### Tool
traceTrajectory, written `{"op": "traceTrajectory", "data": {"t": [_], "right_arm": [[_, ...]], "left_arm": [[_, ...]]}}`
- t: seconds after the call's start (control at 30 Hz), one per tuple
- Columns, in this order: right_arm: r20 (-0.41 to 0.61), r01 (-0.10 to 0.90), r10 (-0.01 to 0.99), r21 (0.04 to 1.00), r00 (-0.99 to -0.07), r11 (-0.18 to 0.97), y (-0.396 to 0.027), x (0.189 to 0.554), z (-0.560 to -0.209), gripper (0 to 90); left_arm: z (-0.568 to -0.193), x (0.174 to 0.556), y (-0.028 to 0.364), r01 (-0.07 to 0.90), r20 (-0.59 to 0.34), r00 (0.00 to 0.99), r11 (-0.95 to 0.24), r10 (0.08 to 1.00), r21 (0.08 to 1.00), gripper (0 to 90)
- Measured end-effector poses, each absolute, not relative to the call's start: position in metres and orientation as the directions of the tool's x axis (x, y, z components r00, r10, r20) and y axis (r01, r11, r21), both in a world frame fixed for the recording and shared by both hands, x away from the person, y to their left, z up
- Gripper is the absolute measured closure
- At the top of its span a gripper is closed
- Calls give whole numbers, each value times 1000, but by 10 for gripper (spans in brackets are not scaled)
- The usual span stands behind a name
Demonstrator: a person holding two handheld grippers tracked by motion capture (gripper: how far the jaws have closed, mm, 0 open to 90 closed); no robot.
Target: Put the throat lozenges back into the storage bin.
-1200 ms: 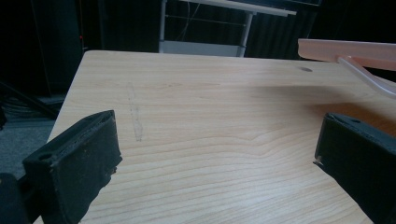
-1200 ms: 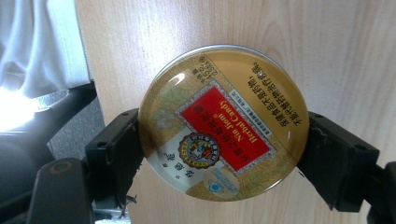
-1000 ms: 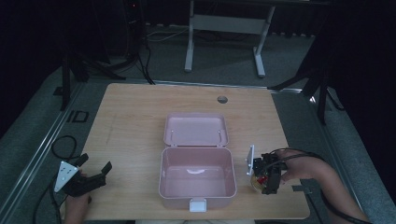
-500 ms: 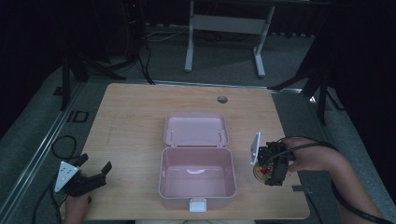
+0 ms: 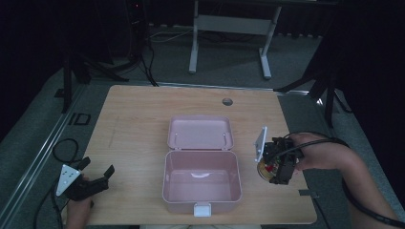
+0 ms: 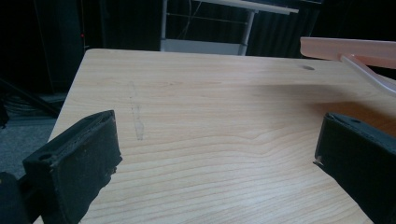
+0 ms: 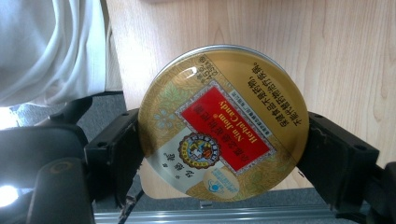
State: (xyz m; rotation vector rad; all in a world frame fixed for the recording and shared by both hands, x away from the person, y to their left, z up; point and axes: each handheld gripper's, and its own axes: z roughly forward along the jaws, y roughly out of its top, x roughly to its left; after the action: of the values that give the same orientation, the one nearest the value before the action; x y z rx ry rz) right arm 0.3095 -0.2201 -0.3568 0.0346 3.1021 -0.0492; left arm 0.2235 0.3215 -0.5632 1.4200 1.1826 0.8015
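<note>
— Gold tin [image 7: 223, 122], round, red herbal-candy label: I am pinching it across its width with my right gripper [image 5: 276, 168], one jaw pressing on each side of the rim. It is hanging just off the right side of the pink box [image 5: 202, 183], over the table [image 5: 133, 119] near its right edge.

— And the box?

— Lying open, lid [image 5: 199, 132] folded back flat toward the far side. I am seeing nothing in the tub except a pale highlight on its floor.

— Left side doing anything?

— My left gripper [image 5: 88, 183] is idling at the near left corner, jaws spread wide, gripping nothing, bare wood between them; the box's lid edge [image 6: 348, 46] is peeking in at the upper right of the left gripper view.

— Progress?

— My reading: pick-up is done, the tin is secured and off the wood. Remaining, as I judge it: carrying it left over the box wall, lowering it in, releasing, then probably shutting the lid.
</note>
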Motion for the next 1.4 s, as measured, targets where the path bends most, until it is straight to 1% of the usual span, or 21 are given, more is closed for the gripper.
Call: {"op": "traceTrajectory", "data": {"t": [0.17, 0.4, 0.9, 1.07, 1.2, 1.37, 1.4], "right_arm": [[-36, 23, 22, -25, -999, 999, -210, 311, -360, 198], [-26, -7, -8, -18, -1000, 1000, -192, 308, -362, 198], [-14, -95, -95, 22, -995, 995, -143, 300, -362, 198], [-11, -122, -122, 22, -992, 992, -128, 296, -363, 198], [-7, -133, -133, 35, -991, 990, -121, 295, -364, 198], [2, -149, -150, 46, -989, 988, -113, 294, -372, 198], [7, -146, -146, 44, -989, 988, -111, 295, -378, 199]], "left_arm": [[-563, 224, 322, 233, -129, 282, 62, 951, 970, 3], [-563, 224, 322, 232, -134, 285, 67, 949, 970, 3], [-563, 224, 322, 233, -137, 289, 69, 947, 970, 3], [-563, 224, 322, 232, -136, 291, 69, 947, 970, 3], [-563, 224, 322, 230, -139, 291, 72, 947, 971, 3], [-563, 224, 322, 231, -138, 293, 70, 946, 971, 3], [-563, 224, 322, 231, -137, 293, 70, 946, 971, 3]]}}
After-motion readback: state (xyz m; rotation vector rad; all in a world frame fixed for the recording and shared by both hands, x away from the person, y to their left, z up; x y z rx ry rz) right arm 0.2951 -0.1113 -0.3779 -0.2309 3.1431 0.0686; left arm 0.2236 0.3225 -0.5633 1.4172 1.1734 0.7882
